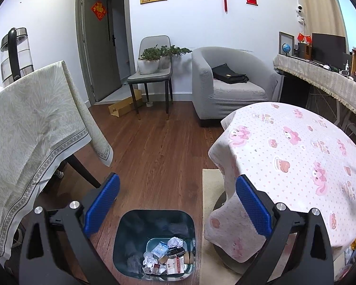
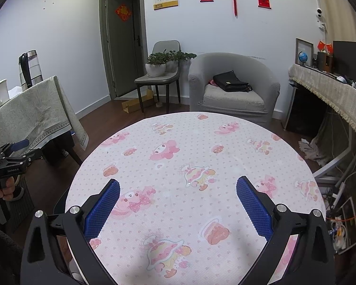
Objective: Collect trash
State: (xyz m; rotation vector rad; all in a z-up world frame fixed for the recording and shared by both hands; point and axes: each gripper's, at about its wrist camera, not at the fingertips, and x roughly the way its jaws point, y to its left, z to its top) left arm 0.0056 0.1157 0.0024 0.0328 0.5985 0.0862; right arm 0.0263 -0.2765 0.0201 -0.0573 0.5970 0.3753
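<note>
A dark teal trash bin (image 1: 130,232) stands on the wood floor between two tables. Crumpled paper and wrappers (image 1: 168,256) lie at its bottom. My left gripper (image 1: 178,190) is open and empty, held above the bin. My right gripper (image 2: 178,192) is open and empty over the round table with the pink cartoon cloth (image 2: 192,156). That table also shows at the right of the left wrist view (image 1: 296,156). The left gripper appears at the left edge of the right wrist view (image 2: 9,163), held in a hand.
A table with a pale green cloth (image 1: 28,128) stands left, with a kettle (image 1: 16,54) on it. A grey armchair (image 1: 230,83) with a black bag, a chair with a potted plant (image 1: 152,71), a cardboard box (image 1: 125,105) and a side desk (image 1: 325,80) lie beyond.
</note>
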